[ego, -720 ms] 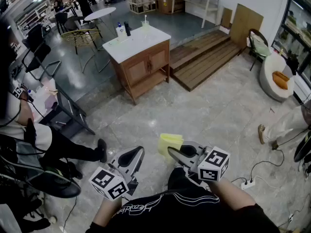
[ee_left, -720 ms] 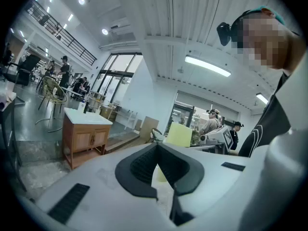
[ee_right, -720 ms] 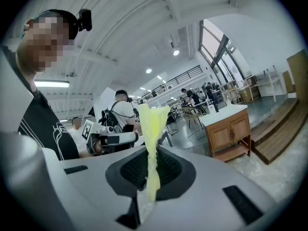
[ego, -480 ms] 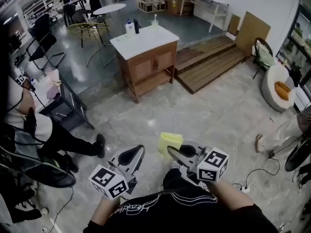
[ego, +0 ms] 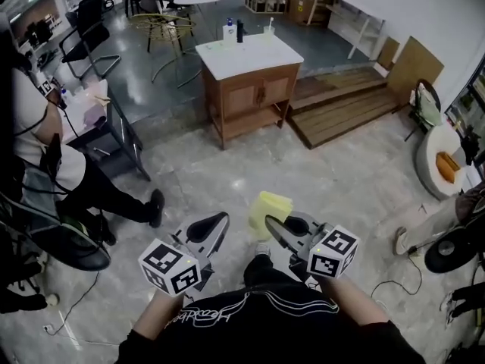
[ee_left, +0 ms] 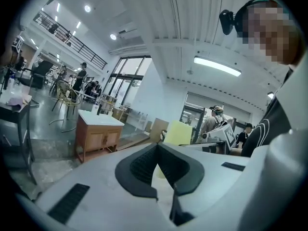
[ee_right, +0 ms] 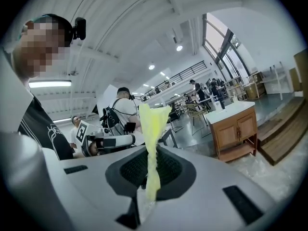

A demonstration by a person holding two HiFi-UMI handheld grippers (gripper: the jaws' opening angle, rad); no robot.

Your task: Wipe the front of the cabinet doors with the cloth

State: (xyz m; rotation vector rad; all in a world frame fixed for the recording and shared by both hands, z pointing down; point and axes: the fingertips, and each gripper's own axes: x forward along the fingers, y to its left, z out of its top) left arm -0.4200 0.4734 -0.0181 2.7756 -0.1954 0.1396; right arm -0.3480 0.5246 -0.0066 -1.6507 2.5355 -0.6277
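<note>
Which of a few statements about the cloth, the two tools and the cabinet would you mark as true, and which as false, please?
1. The right tool is clamped on the yellow cloth. True.
2. The left tool grips a corner of the cloth too. False: its jaws are together with nothing between them.
3. The cloth is pressed against the cabinet. False: the cabinet stands apart across the floor, and the cloth is held in the air close to the person.
4. The cabinet's doors are shut. True.
5. The cabinet's white top is bare. False: bottles stand at its far edge.
</note>
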